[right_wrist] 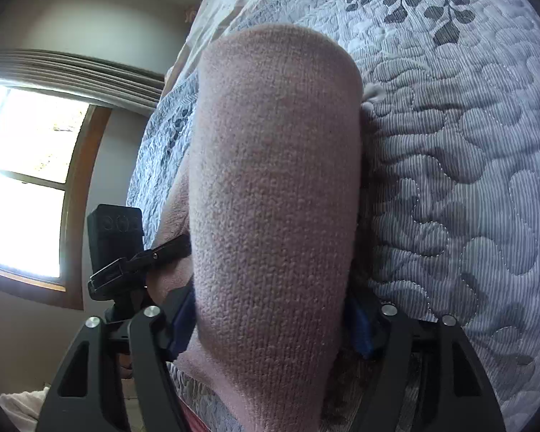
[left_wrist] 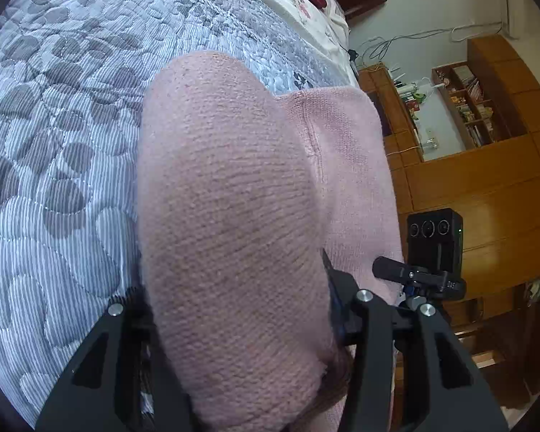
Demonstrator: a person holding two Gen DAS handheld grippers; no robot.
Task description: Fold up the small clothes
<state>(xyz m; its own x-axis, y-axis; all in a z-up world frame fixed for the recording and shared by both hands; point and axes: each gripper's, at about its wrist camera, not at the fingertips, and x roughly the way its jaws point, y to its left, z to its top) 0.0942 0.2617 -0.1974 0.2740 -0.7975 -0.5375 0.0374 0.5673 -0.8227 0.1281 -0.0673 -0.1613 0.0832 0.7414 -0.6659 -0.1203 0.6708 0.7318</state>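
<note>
the left tool (left_wrist: 241,324) is clamped on a fold of the pink knit garment (left_wrist: 230,216), which bulges up between its fingers and drapes over the grey leaf-patterned quilt (left_wrist: 61,151) on the bed. the right tool (right_wrist: 270,327) likewise grips a pink fold (right_wrist: 273,198) over the same quilt (right_wrist: 460,165). wooden shelves (left_wrist: 478,115) stand beyond; a window (right_wrist: 25,180) glows.

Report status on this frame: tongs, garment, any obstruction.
Left tongs shut on pink knit garment. Right tongs shut on same garment, lifted over quilted bedspread. Fabric blocks both cameras' centre; nothing else in the way.
</note>
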